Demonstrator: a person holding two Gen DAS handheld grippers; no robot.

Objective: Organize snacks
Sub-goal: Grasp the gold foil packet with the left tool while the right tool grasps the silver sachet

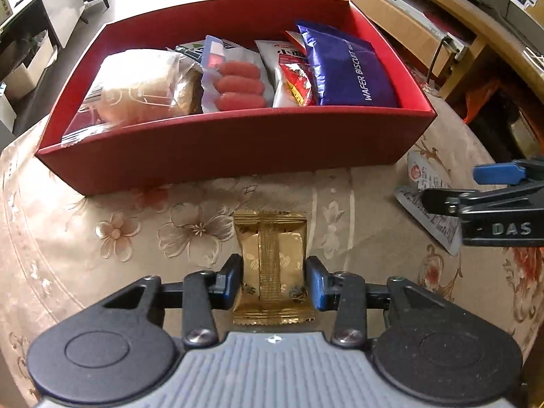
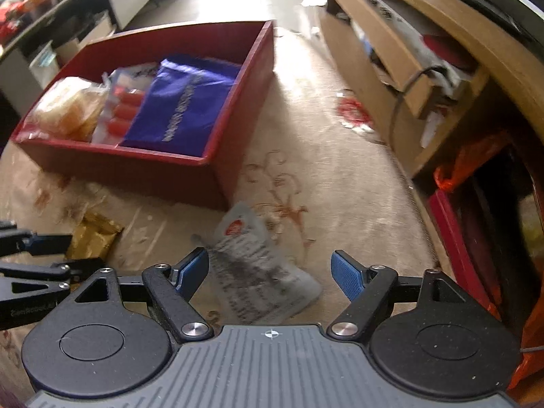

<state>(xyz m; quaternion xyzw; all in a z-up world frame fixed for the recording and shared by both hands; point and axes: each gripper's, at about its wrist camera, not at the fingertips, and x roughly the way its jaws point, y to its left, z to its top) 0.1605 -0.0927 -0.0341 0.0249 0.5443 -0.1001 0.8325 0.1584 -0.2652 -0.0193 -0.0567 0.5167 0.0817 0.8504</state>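
A gold snack packet (image 1: 272,255) lies on the floral tablecloth in front of the red box (image 1: 238,142), and my left gripper (image 1: 273,272) is shut on it, blue pads pressing its two sides. The box holds a bread bag (image 1: 136,85), a sausage pack (image 1: 238,81), a red-and-white packet (image 1: 292,78) and a blue wafer biscuit bag (image 1: 346,68). To the right, my right gripper (image 2: 270,272) hangs open over a grey printed packet (image 2: 258,272) that lies flat beside the red box (image 2: 136,166). Neither of its pads touches the packet.
The floral tablecloth (image 1: 136,231) covers the table, which ends at the right. Beyond that edge stand a wooden shelf unit (image 2: 391,51), an orange bag (image 2: 476,159) and a red bin (image 2: 452,238). Furniture stands at the far left.
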